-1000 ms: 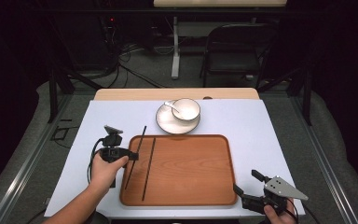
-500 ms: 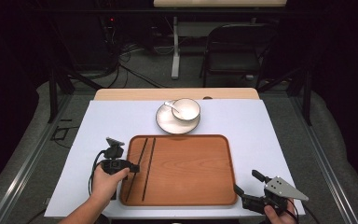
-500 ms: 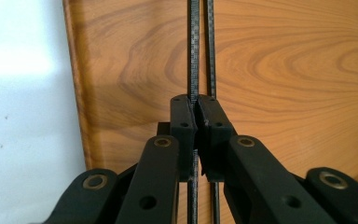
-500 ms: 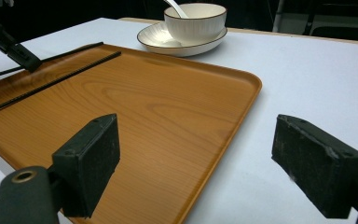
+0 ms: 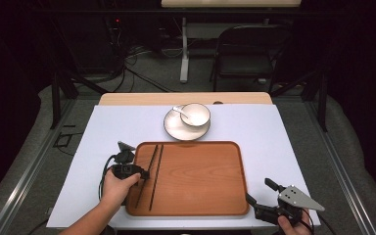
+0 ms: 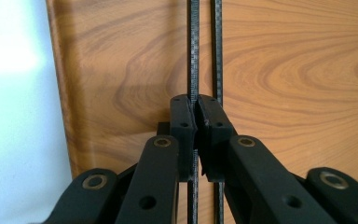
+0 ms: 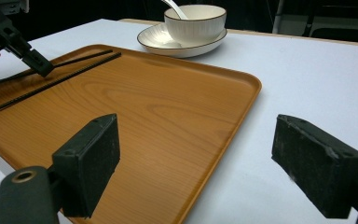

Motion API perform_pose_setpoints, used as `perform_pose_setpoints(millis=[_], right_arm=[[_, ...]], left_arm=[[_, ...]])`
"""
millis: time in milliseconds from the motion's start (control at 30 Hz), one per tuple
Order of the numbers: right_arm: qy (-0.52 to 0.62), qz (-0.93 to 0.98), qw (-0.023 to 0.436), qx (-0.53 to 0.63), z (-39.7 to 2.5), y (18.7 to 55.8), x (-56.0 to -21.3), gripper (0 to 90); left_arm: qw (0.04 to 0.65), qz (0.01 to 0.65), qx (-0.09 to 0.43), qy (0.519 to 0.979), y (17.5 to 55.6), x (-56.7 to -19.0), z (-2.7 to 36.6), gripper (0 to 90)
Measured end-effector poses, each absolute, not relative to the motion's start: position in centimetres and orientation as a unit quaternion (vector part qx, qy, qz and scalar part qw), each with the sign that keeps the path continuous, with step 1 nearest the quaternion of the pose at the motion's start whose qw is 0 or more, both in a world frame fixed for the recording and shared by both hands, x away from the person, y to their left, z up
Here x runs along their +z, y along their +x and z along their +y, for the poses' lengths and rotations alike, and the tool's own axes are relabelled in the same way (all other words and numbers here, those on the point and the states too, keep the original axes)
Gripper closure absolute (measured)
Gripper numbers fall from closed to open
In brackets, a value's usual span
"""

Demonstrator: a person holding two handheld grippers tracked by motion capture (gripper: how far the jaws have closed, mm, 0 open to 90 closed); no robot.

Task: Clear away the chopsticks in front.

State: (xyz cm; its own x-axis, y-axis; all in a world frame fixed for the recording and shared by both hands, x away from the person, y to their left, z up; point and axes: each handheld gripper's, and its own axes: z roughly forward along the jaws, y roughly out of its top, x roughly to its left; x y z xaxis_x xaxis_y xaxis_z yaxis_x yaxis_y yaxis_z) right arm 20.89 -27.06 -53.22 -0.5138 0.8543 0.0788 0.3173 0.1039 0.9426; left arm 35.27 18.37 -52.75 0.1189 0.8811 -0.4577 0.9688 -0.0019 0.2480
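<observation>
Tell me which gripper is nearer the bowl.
The left gripper. It sits over the tray's left side, closed on a chopstick, closer to the bowl. The right gripper waits open off the tray's near right corner, farther away.

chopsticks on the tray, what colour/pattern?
Black chopsticks with a fine woven, carbon-fibre-like texture; clearest in the left gripper view.

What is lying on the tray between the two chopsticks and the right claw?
Nothing. In the high view, the tray is bare wood from the chopsticks across to the right claw, which waits open at its corner.
</observation>
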Motion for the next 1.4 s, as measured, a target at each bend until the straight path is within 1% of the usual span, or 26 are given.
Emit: perform_pose_setpoints(millis=[633,833,1067,1267,1400], right_arm=[[0.420,0.696,0.258,0.522,-27.04,20.87,-53.22,14.7],[0.420,0.696,0.258,0.522,-27.04,20.86,-53.22,14.7],[0.419,0.696,0.259,0.522,-27.05,20.84,-53.21,14.7],[0.419,0.696,0.259,0.522,-27.05,20.85,-53.22,14.7],[0.418,0.696,0.260,0.523,-27.04,20.84,-53.23,14.7]], left_arm=[[0.246,0.660,-0.086,0.704,35.40,-53.29,18.08,85.1],[0.245,0.658,-0.088,0.706,35.38,-53.24,18.15,82.3],[0.247,0.662,-0.088,0.702,35.27,-53.21,18.27,81.4],[0.252,0.655,-0.073,0.708,35.13,-52.74,18.66,77.1],[0.269,0.647,-0.060,0.711,34.85,-52.34,18.96,69.2]])
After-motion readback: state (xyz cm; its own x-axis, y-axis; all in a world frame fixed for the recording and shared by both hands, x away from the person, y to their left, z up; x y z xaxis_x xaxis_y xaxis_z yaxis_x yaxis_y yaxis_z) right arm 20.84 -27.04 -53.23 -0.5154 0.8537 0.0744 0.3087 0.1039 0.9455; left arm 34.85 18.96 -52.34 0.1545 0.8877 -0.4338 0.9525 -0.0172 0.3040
